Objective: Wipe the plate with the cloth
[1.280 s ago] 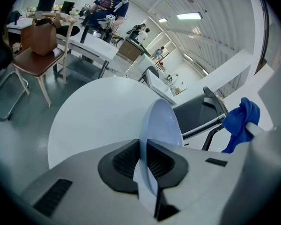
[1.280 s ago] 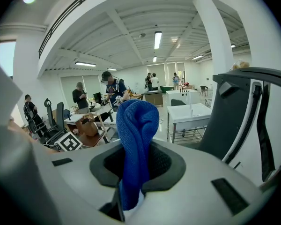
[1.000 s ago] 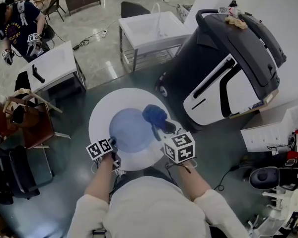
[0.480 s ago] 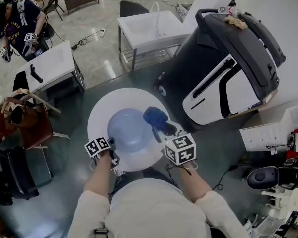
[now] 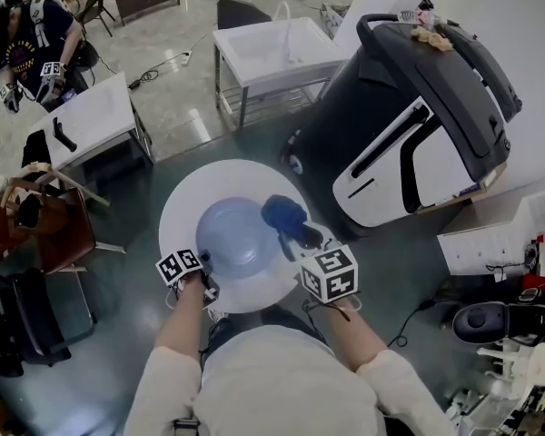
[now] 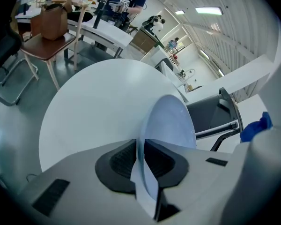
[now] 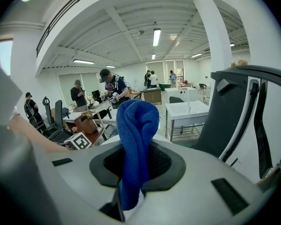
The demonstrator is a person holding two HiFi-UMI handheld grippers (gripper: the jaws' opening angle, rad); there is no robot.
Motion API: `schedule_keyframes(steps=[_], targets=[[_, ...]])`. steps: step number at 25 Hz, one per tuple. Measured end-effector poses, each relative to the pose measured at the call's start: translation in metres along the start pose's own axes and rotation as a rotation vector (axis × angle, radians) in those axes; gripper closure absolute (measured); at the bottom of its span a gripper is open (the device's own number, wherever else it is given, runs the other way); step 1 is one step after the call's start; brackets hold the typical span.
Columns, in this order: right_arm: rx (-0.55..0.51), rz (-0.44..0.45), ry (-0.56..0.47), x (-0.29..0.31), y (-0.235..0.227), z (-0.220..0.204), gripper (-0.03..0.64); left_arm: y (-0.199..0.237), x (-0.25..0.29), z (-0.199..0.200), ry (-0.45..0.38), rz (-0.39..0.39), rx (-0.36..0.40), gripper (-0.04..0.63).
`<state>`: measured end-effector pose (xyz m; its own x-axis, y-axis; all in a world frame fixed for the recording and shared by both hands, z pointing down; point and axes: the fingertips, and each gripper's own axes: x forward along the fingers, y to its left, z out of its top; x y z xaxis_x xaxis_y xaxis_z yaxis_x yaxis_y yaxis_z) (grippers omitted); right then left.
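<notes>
Two grippers low over the near edge of a round white tabletop (image 5: 183, 209), one in each hand of the camera wearer. Far left, off the tabletop's left edge: a brown chair (image 5: 65, 232), and beyond it a white side table (image 5: 95, 116) with another person (image 5: 32, 44) beside it.

Next, at the near-left edge of the tabletop, the left gripper (image 5: 205, 265), with its left marker cube (image 5: 182, 267) facing up. Clenched on the plate (image 5: 238, 234): grips the near-left rim, with the dark pads (image 6: 122, 161) pressed against both faces of the thin edge and nothing else between them. Pale blue, round and shallow, that plate; covers the middle of the tabletop, nearer the near edge than the far one. Cannot tell whether flat on the surface or lifted off it.

Just right of the plate, at its right rim, the cloth (image 5: 283, 213): deep blue, knitted, bunched into a thick fold. Stands up out of the right gripper (image 5: 296, 234), grasped tight between the jaws, with the free end bulging past the fingertips. Cannot tell whether touching the plate. Behind, the right marker cube (image 5: 329, 272), over the near-right edge of the tabletop.

Farther right, off the tabletop altogether: a large dark grey and white machine (image 5: 427, 125), and behind the far edge a white stand (image 5: 272, 51) on metal legs.
</notes>
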<state>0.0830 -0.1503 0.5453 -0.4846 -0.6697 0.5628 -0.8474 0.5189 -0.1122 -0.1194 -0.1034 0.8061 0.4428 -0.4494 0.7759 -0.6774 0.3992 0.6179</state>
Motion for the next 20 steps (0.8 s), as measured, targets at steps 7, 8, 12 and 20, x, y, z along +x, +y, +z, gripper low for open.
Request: schedule_keyframes(steps=[7,8,12,20], targets=[[0.007,0.013,-0.005,0.003,0.001,0.001,0.525,-0.009,0.001,-0.002,-0.014,-0.074,-0.064,0.444],[0.007,0.015,-0.005,0.003,0.002,0.001,0.525,-0.011,0.001,-0.002,-0.014,-0.081,-0.073,0.437],[0.007,0.022,-0.011,0.005,0.005,0.004,0.525,-0.011,-0.003,0.0,-0.017,-0.087,-0.081,0.437],[0.015,0.047,-0.044,0.002,0.013,0.014,0.525,-0.012,-0.053,0.016,-0.119,-0.095,0.009,0.437]])
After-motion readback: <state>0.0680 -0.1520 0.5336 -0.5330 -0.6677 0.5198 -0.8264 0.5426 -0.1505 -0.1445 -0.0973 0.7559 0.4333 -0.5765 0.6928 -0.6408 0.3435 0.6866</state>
